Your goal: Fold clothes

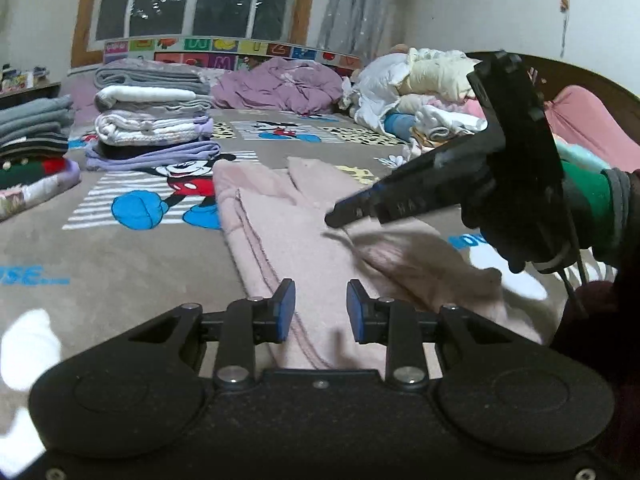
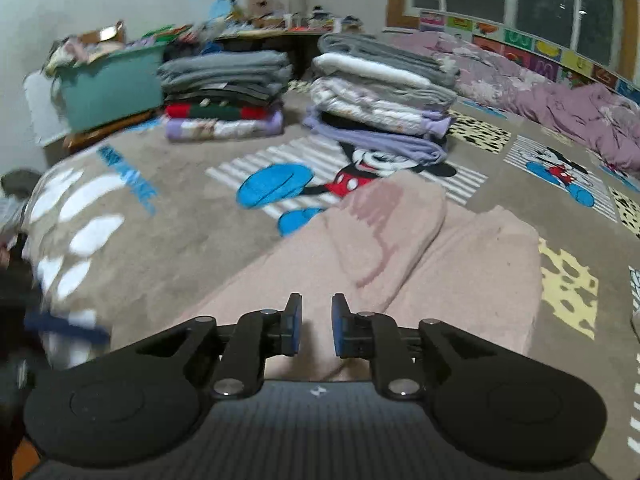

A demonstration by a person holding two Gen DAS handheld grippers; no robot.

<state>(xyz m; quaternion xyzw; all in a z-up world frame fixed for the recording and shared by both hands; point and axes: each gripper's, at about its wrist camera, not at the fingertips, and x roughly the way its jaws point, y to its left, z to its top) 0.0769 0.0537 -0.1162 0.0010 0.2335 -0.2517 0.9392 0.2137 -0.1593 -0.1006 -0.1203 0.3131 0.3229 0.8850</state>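
Brown cartoon-print bedspread (image 2: 168,240) under your pale pink fleece garment (image 1: 304,240).
Its length runs away from you; left gripper (image 1: 321,308) and right gripper (image 2: 317,322) stand narrowly parted, empty.

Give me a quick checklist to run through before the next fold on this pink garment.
1. Pink garment lies on the bed cover: ok.
2. Garment fully flat: not ok, one part is doubled over on top.
3. Left gripper empty, small gap between its pads: ok.
4. Right gripper empty, narrow gap: ok.
5. Folded stacks clear of the garment: ok.
6. Near hem of the garment visible: cannot tell, the grippers hide it.
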